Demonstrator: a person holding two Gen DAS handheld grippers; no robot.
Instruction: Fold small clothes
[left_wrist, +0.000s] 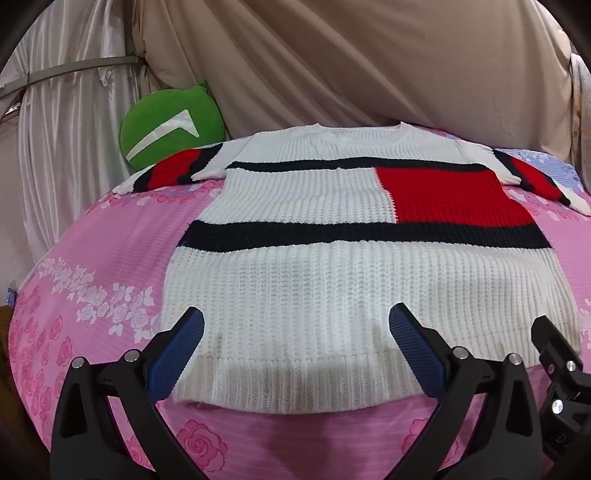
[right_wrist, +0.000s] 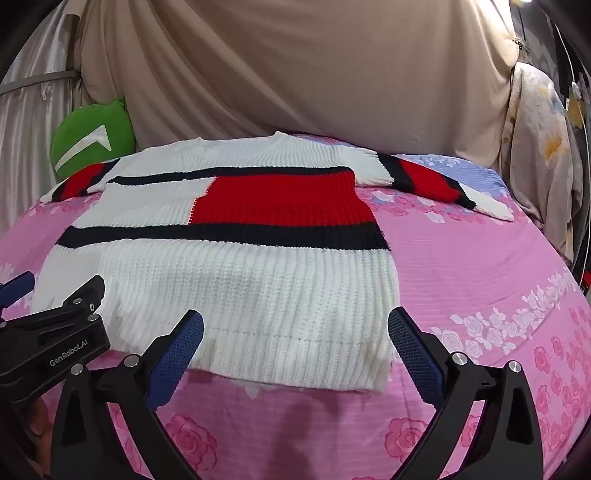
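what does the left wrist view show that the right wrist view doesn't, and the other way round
Only the left wrist view shows the sweater's lower left corner and the pink floral bedspread beside it, between the open fingers of the left hand-held gripper.

Only the right wrist view shows the sweater's lower right corner, a pale floral cloth hanging at far right, and the open right hand-held gripper from behind.

Both show the sweater lying flat and unfolded with sleeves spread, the green cushion at back left, and the beige drape behind.

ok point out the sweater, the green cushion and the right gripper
knit sweater (left_wrist: 332, 295), left wrist view, white lower body
green cushion (left_wrist: 166, 125), left wrist view, green face
right gripper (right_wrist: 295, 328), right wrist view, midway between its open fingertips
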